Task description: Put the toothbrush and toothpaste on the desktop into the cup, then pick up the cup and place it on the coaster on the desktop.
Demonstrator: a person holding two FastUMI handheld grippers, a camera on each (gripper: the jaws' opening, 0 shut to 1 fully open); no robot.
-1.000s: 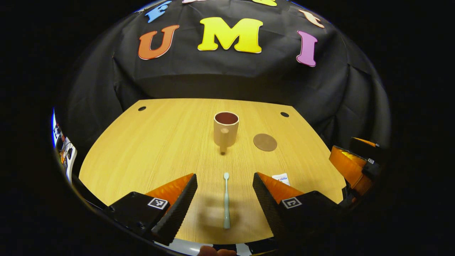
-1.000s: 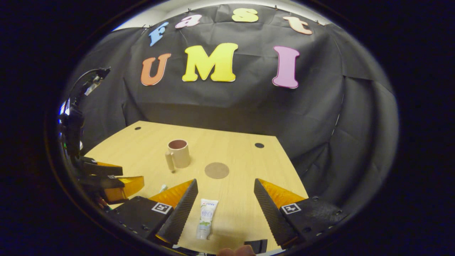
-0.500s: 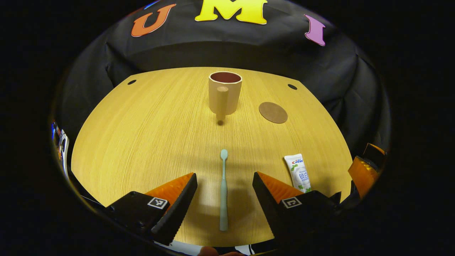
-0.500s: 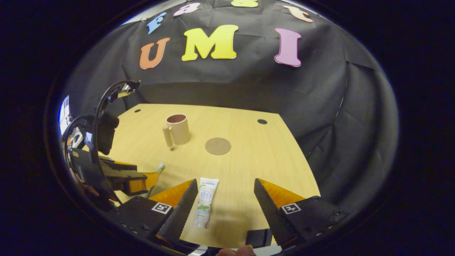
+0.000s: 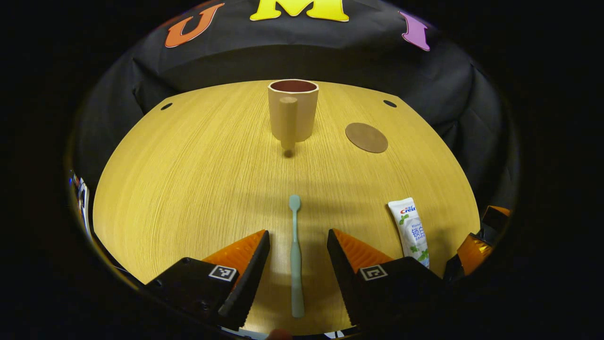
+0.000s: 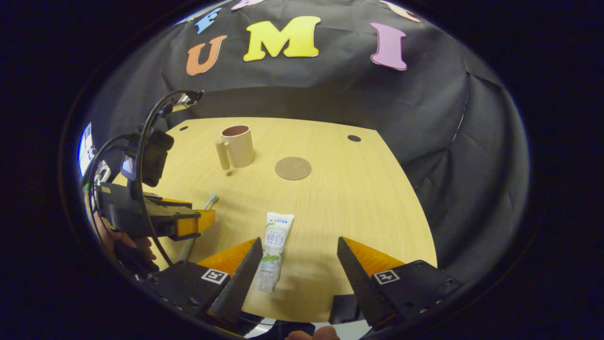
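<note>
Wooden surface (image 5: 188,179), rounded, ringed by black cloth. Cup (image 5: 292,111) upright toward 12 o'clock in the left gripper view, handle facing the camera, mouth open and nothing visible inside. Round coaster (image 5: 366,137) bare, just beside the cup at 2 o'clock. Left gripper (image 5: 297,245) low over the surface, fingers apart and straddling the toothbrush handle, seemingly lined up to close on it. Right gripper (image 6: 299,257) likewise spread wide, toothpaste (image 6: 275,250) flat by its left finger, off-centre, cap end nearest. Toothbrush (image 5: 295,255) flat, head pointing to 12 o'clock toward the cup.
</note>
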